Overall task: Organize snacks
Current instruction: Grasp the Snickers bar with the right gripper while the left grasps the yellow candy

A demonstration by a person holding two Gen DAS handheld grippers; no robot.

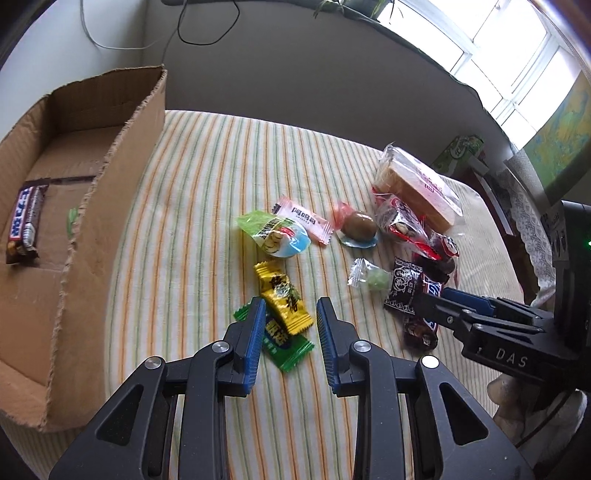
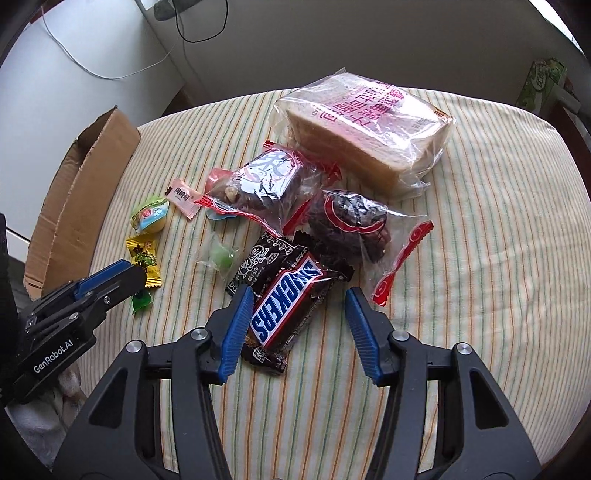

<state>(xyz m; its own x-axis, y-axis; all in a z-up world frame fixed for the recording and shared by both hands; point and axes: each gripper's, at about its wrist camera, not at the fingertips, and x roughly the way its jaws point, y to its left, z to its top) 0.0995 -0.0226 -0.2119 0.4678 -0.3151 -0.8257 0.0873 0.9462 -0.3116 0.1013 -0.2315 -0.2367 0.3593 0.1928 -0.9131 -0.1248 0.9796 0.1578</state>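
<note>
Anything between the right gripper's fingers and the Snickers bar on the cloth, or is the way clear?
Nothing in between: in the right wrist view the right gripper has its open fingers either side of the Snickers bar, the bar lying between them on the striped cloth.

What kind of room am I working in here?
Probably a lived-in home room, maybe a bedroom: snacks lie on a striped padded cloth, a cardboard box serves as storage, and potted plants sit by a sunny window.

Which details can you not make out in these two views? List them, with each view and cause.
- Green packet, left wrist view: partly covered by the yellow packet and a left gripper finger.
- Cardboard box, both views: cut off by the picture edge.
- Round item behind the nut bag, right wrist view: mostly hidden.
</note>
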